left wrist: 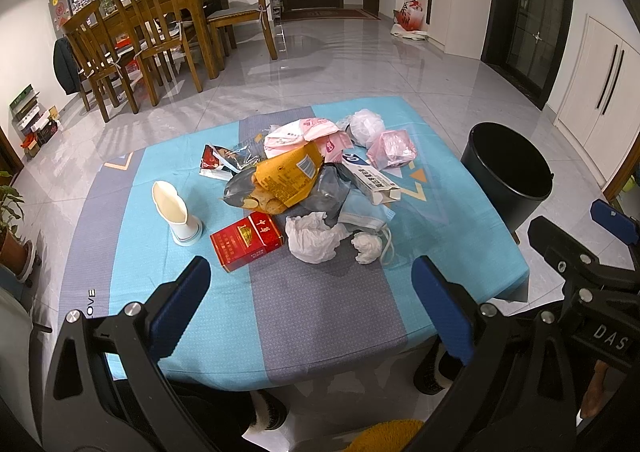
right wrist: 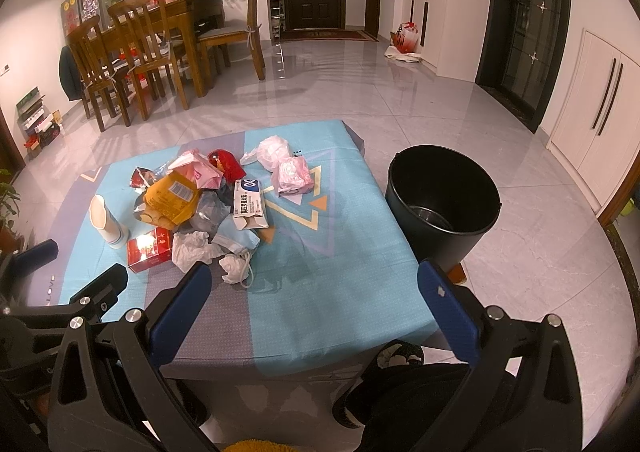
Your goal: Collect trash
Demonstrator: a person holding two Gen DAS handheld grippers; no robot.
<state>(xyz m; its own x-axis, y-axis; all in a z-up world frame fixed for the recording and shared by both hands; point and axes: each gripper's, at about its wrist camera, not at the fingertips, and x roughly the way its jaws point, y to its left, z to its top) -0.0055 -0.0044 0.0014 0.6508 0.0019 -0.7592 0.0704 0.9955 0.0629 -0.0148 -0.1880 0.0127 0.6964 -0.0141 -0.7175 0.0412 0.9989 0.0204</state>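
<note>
A pile of trash lies on a low table with a blue and grey cloth (left wrist: 320, 316) (right wrist: 344, 292): a red cigarette box (left wrist: 246, 241) (right wrist: 149, 248), a crumpled white tissue (left wrist: 314, 238) (right wrist: 191, 250), a flattened paper cup (left wrist: 174, 212) (right wrist: 106, 222), a yellow snack bag (left wrist: 288, 180) (right wrist: 170, 198), a white and blue carton (left wrist: 370, 178) (right wrist: 249, 204), a pink wrapper (left wrist: 392, 148) (right wrist: 291, 174). A black bin (left wrist: 508, 176) (right wrist: 442, 200) stands on the floor right of the table. My left gripper (left wrist: 316, 300) and right gripper (right wrist: 320, 306) are open and empty over the table's near edge.
A wooden dining table with chairs (left wrist: 160, 28) (right wrist: 148, 44) stands at the back left. A potted plant (left wrist: 12, 228) is at the far left. White cabinets (right wrist: 600, 124) line the right wall. The right gripper shows in the left wrist view (left wrist: 592, 252).
</note>
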